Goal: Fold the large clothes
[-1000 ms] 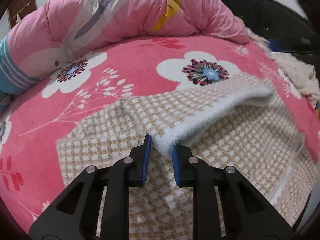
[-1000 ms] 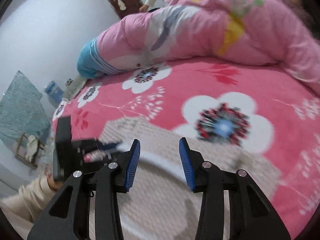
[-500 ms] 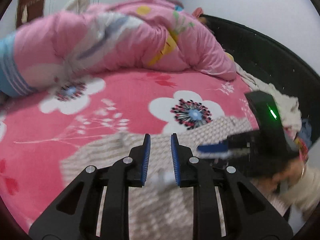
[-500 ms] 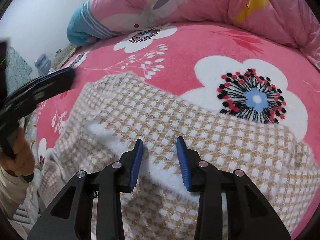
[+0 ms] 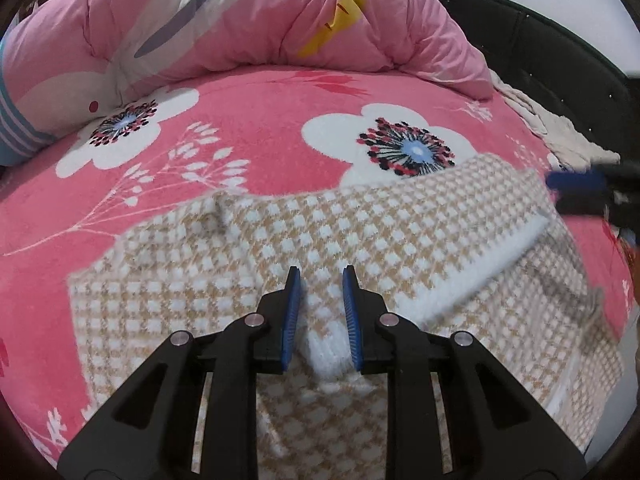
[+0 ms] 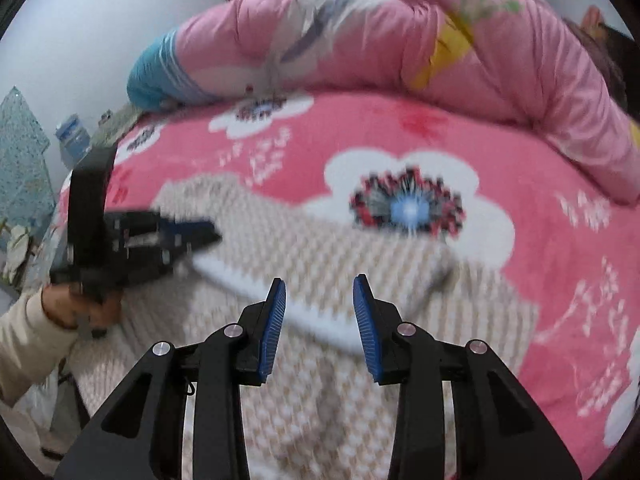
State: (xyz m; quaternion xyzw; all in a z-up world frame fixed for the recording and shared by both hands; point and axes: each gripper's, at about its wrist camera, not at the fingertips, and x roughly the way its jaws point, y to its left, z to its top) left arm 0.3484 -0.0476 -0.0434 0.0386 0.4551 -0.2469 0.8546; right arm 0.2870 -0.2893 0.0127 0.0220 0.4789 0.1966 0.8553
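Observation:
A tan and white checked knit garment (image 5: 360, 240) lies on the pink flowered bed (image 5: 260, 132), one part folded over with its white edge (image 5: 480, 264) showing. My left gripper (image 5: 320, 280) hovers just over the fold near its white corner, jaws a little apart with cloth lying between them. In the right wrist view the garment (image 6: 320, 248) is blurred. My right gripper (image 6: 320, 292) is open and empty above it. The left gripper (image 6: 160, 236) shows there at the garment's left edge, held by a hand.
A rolled pink quilt (image 5: 240, 28) lies along the back of the bed. A black headboard (image 5: 560, 64) and a cream cloth (image 5: 560, 136) stand at the right. A bedside area with a blue box (image 6: 72, 136) is at the left.
My left gripper carried the garment's white edge across and set it down, its jaws now slightly wider. My right gripper has lifted back from the cloth and stayed open.

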